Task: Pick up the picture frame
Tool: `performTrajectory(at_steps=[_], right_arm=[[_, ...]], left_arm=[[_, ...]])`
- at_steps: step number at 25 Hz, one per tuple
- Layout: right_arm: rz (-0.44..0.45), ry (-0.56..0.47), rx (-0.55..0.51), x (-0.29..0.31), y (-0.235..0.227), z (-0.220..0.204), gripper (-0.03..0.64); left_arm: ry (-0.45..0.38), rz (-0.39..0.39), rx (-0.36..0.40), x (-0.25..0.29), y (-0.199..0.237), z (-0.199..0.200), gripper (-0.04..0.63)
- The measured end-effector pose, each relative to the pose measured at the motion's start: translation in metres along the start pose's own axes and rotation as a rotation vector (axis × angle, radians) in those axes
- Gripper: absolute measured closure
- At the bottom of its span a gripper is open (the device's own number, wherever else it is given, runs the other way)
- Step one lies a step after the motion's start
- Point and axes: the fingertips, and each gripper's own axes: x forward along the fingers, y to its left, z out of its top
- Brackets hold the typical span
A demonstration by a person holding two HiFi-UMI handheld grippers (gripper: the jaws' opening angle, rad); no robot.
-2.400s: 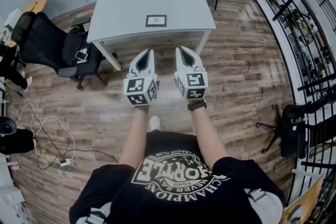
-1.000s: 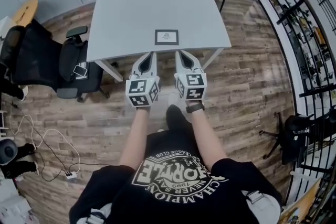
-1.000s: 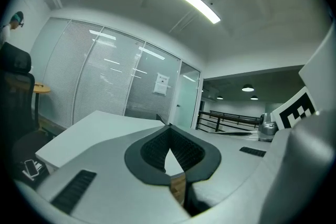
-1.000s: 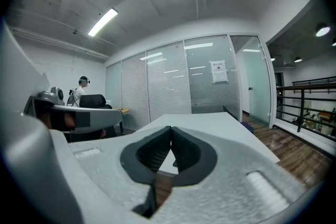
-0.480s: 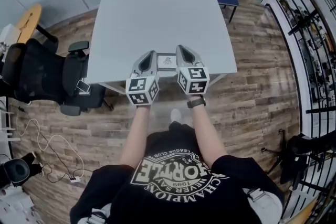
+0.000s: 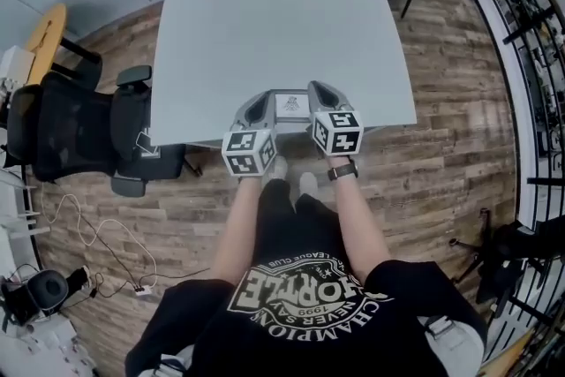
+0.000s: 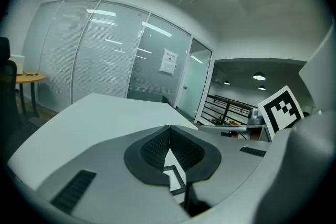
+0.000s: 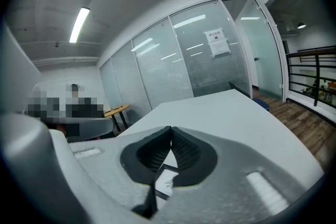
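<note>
While the left gripper (image 6: 254,104) and right gripper (image 6: 321,91) are closed on nothing, jaws should be opened before the flat black-rimmed rectangular picture frame (image 6: 291,105), at the left gripper's three o'clock, is edge-pinched.

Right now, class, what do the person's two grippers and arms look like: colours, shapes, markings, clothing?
The left gripper and right gripper are light grey, with rounded jaws tapering to a tip and black ribbed pads inside. Each carries a white cube with black square markers. The person wears a black short-sleeved T-shirt with white print and a dark wristband on the right wrist.
</note>
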Motion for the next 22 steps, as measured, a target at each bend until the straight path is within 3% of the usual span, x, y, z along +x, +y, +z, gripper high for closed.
performTrajectory(at_steps=[5, 22], right_arm=[[-0.028, 0.102, -0.024, 0.025, -0.007, -0.029, 0.618], [-0.091, 0.381, -0.018, 0.066, -0.036, -0.135, 0.615]], left_arm=[[0.095, -0.01, -0.044, 0.026, 0.036, -0.029, 0.589], [0.362, -0.052, -0.091, 0.079, 0.077, -0.132, 0.589]])
